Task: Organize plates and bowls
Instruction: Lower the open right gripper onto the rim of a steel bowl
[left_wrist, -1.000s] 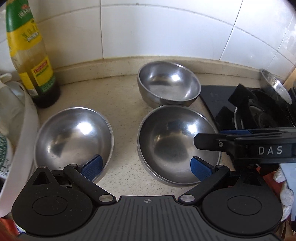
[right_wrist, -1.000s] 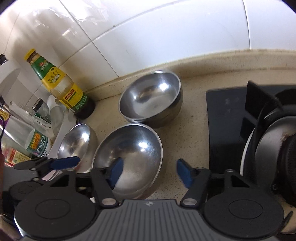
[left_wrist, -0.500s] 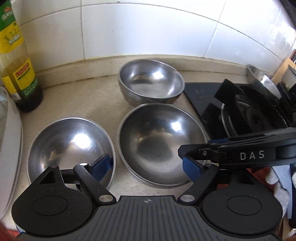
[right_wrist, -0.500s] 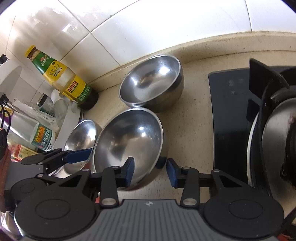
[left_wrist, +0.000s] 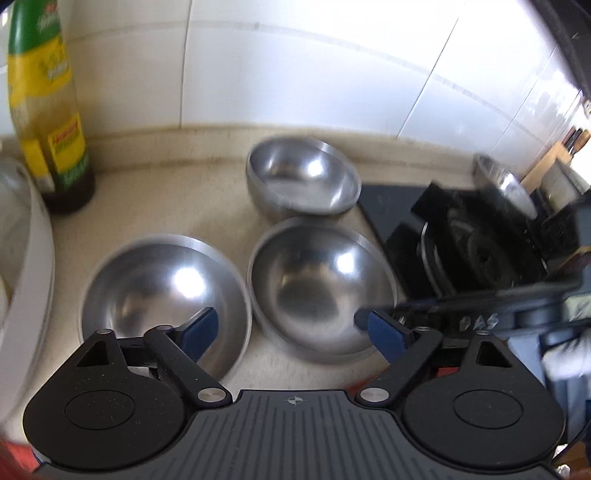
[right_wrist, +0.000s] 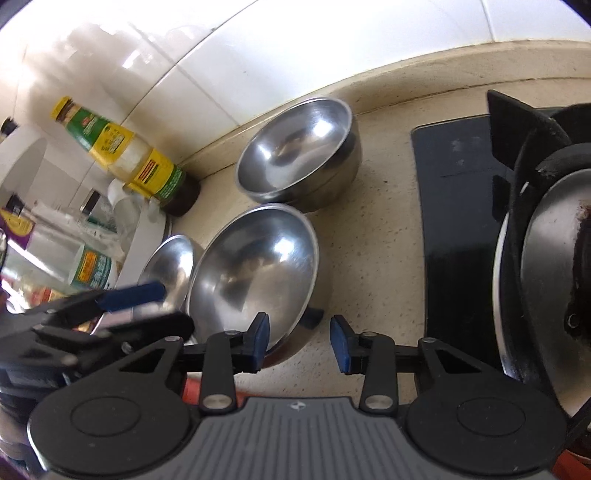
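Three steel bowls stand on the beige counter. My right gripper (right_wrist: 299, 341) is shut on the near rim of the middle bowl (right_wrist: 255, 258), one pad inside and one outside. From the left wrist view its blue fingertip (left_wrist: 369, 323) meets the rim of that bowl (left_wrist: 317, 284). My left gripper (left_wrist: 291, 332) is open and its jaws are opening. One pad hangs inside the left bowl (left_wrist: 159, 291), the other near the middle bowl's rim, neither pressing. The far bowl (left_wrist: 303, 177), which looks like a nested pair (right_wrist: 295, 162), sits by the wall.
An oil bottle (left_wrist: 44, 110) stands at the back left beside a white basin (left_wrist: 33, 295). A black glass stove (right_wrist: 454, 221) with a burner grate and a steel pan (right_wrist: 546, 258) fills the right. Jars (right_wrist: 88, 269) crowd the far left. Tiled wall behind.
My right fingers have closed in from wide apart onto the middle bowl's near rim. The left gripper narrowed a little and shifted, and its view is now blurred.
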